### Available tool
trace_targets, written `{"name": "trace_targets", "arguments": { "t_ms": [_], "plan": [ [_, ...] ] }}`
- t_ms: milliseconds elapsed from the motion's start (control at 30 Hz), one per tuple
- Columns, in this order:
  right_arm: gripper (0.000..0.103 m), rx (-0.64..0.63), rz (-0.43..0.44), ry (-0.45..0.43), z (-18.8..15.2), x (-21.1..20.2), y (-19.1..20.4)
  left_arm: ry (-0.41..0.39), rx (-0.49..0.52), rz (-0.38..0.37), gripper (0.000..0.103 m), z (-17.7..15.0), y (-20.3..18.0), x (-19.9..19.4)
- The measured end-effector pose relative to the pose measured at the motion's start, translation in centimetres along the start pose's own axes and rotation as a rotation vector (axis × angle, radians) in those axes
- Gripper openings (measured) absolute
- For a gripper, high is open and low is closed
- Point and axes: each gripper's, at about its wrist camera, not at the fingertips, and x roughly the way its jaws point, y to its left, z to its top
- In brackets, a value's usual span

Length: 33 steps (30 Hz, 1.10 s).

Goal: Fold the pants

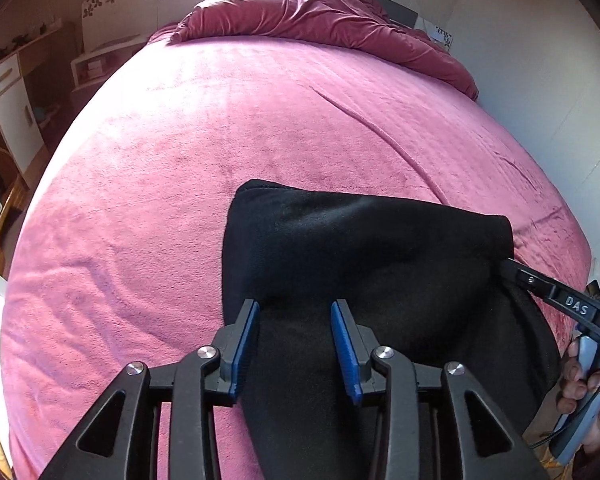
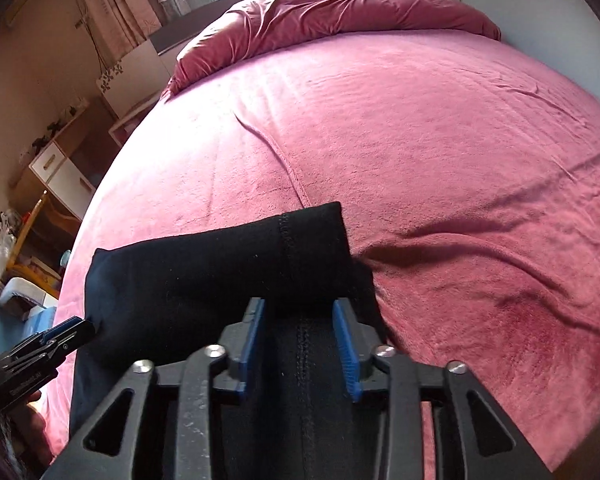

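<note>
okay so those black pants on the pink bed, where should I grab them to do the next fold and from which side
Probably the near folded edge of the black pants. It faces you, bulges up off the pink blanket, and both the left gripper and right gripper already straddle it with open jaws, one toward each end. Come in low from the near side and pinch all layers.

There is one pair of black pants [image 1: 364, 248]. There are two tools, the left tool [image 1: 295, 344] and the right tool [image 2: 300, 346] (each has two blue pads). There is one pink bed [image 1: 220, 128] and one dark red blanket [image 1: 320, 16], upper middle.
</note>
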Motion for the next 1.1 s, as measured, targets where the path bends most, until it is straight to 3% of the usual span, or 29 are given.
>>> {"name": "trace_targets", "arguments": {
  "t_ms": [67,233,500,667,900,1100],
  "plan": [
    [0.049,0.007,-0.008,-0.003,-0.4,-0.6,-0.4,0.000,-0.002,-0.001,0.054,-0.3,0.3,-0.4],
    [0.054,0.011,-0.014,0.037,-1.7,-0.7,-1.2,0.000,-0.004,-0.009,0.065,-1.1,1.0,-1.1],
    [0.068,0.036,0.049,0.093,-3.2,0.0,-3.1,0.011,0.000,-0.036,0.075,-2.8,1.6,-1.8],
    [0.073,0.095,0.143,0.139,-3.5,1.4,-4.5,0.030,0.005,-0.067,0.077,-4.0,1.7,-1.7],
    [0.079,0.185,0.328,0.222,-3.9,3.9,-7.1,0.095,-0.088,-0.231,0.077,-5.4,3.0,-0.5],
    [0.079,0.173,0.422,0.267,-4.4,5.0,-7.4,0.201,-0.272,-0.409,0.077,-6.2,5.4,1.8]
  ]
}}
